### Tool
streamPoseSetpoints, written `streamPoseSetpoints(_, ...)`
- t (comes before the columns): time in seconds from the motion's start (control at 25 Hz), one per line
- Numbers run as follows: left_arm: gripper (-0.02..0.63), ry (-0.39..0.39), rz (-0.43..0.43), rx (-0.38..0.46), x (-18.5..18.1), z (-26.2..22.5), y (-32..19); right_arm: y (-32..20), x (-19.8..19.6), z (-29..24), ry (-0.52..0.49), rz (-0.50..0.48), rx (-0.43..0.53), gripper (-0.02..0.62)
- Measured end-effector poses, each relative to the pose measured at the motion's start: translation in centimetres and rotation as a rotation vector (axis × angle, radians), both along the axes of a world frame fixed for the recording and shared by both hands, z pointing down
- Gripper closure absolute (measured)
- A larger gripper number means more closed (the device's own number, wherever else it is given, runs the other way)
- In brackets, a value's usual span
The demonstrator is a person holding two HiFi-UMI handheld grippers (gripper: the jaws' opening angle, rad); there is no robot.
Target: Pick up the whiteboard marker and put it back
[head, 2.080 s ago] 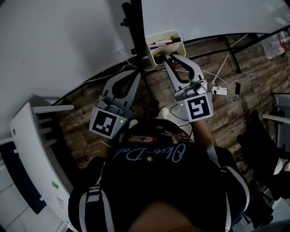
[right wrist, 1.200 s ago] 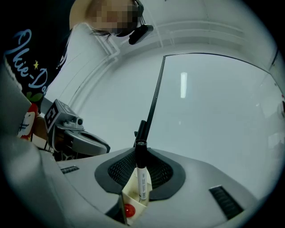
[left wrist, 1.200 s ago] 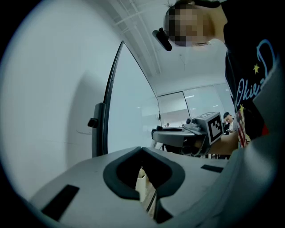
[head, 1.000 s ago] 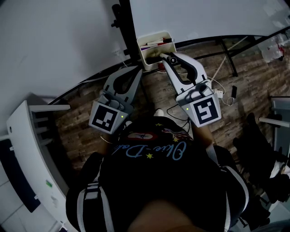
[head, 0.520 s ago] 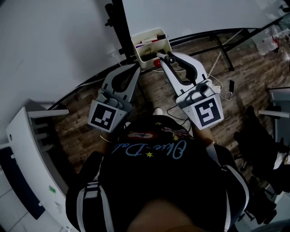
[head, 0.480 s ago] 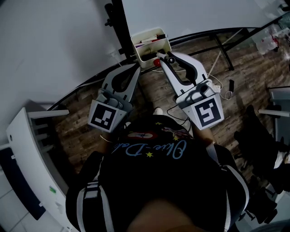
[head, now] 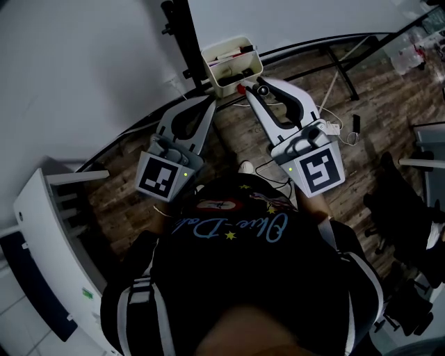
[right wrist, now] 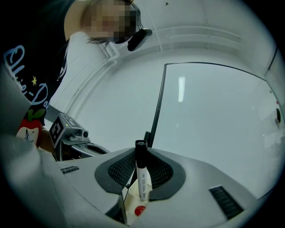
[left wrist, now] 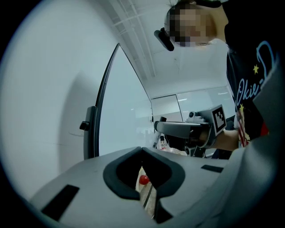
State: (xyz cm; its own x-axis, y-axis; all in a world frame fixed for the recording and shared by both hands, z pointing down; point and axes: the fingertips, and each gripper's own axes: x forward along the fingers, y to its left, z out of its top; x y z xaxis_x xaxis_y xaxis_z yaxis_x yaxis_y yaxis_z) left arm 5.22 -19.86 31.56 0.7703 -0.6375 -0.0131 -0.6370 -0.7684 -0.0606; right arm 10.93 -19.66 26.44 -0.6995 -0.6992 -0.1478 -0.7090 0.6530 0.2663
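Note:
A whiteboard marker (right wrist: 142, 173) with a black cap and white barrel stands upright between the jaws of my right gripper (right wrist: 141, 153), which is shut on it. From the head view, that gripper (head: 249, 89) reaches up to the near right corner of a white holder box (head: 217, 82), with the marker's black cap (head: 263, 90) showing at its tips. The box holds other pens. My left gripper (head: 208, 104) hangs just left of and below the box, its tips (left wrist: 141, 149) touching with nothing between them. A small red round thing (right wrist: 140, 210) sits on the box front.
The box hangs on a black stand post (head: 179, 35) at the edge of a whiteboard (head: 292, 21). Below lie a wood-pattern floor with white cables and a plug (head: 332, 127). A white and blue cabinet (head: 42, 229) stands at the left.
My right gripper, still holding the marker, has edged closer to the holder box. The left gripper stays beside it, unchanged.

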Motion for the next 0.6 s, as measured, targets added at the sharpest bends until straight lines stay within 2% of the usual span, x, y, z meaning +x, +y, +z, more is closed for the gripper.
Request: streamPoseSetpoints(0.6,0.607,-0.004,0.022,-0.002,0.17,0.09,0.86,1.02,0.19,-0.19,0.009,0.017,0.01,0.512)
